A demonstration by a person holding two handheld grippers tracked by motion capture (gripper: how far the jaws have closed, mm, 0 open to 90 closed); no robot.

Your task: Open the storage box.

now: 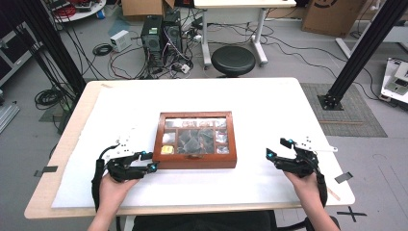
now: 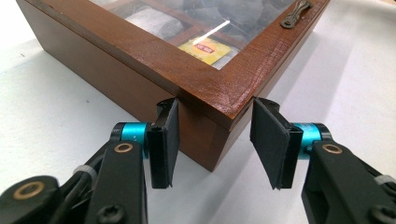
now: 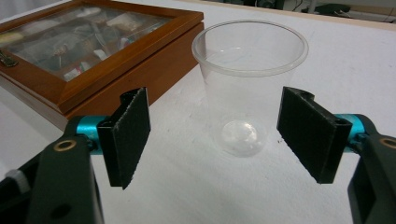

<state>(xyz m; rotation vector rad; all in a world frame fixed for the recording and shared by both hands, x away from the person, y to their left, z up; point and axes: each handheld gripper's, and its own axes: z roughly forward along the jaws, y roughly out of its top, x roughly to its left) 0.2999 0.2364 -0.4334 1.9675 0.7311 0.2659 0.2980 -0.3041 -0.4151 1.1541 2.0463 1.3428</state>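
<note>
Left gripper (image 1: 150,161), jaws apart, straddles near-left corner of wooden box (image 1: 196,162). Right gripper (image 1: 278,149), jaws wide, well right of the box, hand (image 1: 304,180) gripping from behind.

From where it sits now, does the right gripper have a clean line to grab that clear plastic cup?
Probably yes. The right gripper has its jaws open wider than the clear cup, which stands upright straight ahead. The wooden box sits off to one side, apart from the cup.

Bright, even overhead light gives soft shadows, a white glare streak on the brown wooden box's glass lid (image 2: 219,28), and slightly soft, low-resolution pictures.
</note>
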